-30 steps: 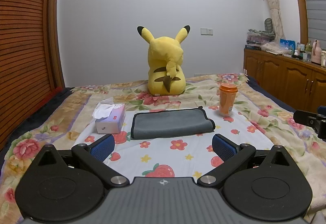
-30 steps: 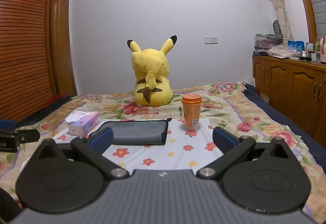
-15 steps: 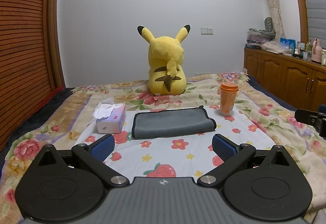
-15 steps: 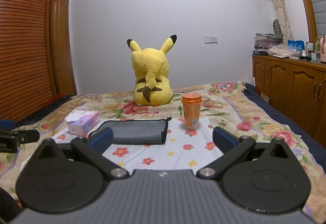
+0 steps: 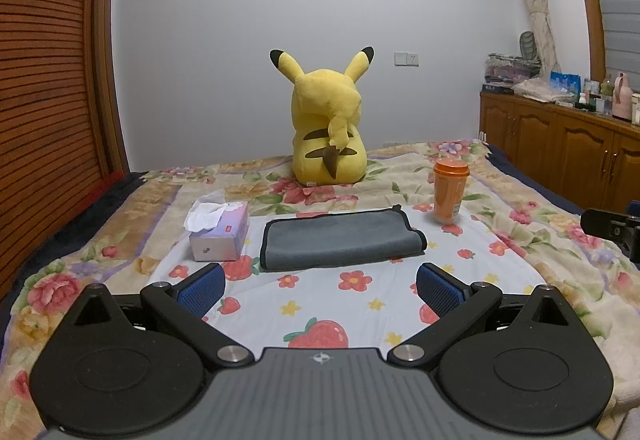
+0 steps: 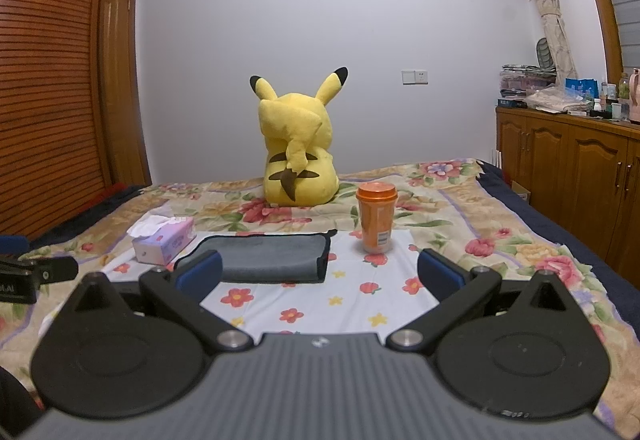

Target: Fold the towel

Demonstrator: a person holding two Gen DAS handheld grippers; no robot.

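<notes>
A grey towel (image 5: 340,240) with a black hem lies folded flat on the white flowered sheet (image 5: 320,304) on the bed. It also shows in the right wrist view (image 6: 264,256). My left gripper (image 5: 320,290) is open and empty, held above the sheet in front of the towel, apart from it. My right gripper (image 6: 318,274) is open and empty, to the right of the towel; its left fingertip (image 6: 198,274) hides the towel's near left corner. The right gripper's tip (image 5: 608,226) shows at the left view's right edge.
A yellow plush toy (image 5: 328,135) sits behind the towel. A tissue box (image 5: 220,230) stands left of the towel and an orange lidded cup (image 5: 450,191) right of it. Wooden cabinets (image 6: 568,167) line the right wall and a slatted wardrobe (image 5: 44,99) the left.
The left wrist view has drifted very slightly, so the towel sits a touch lower and nearer. Both grippers stay open and the towel has not moved.
</notes>
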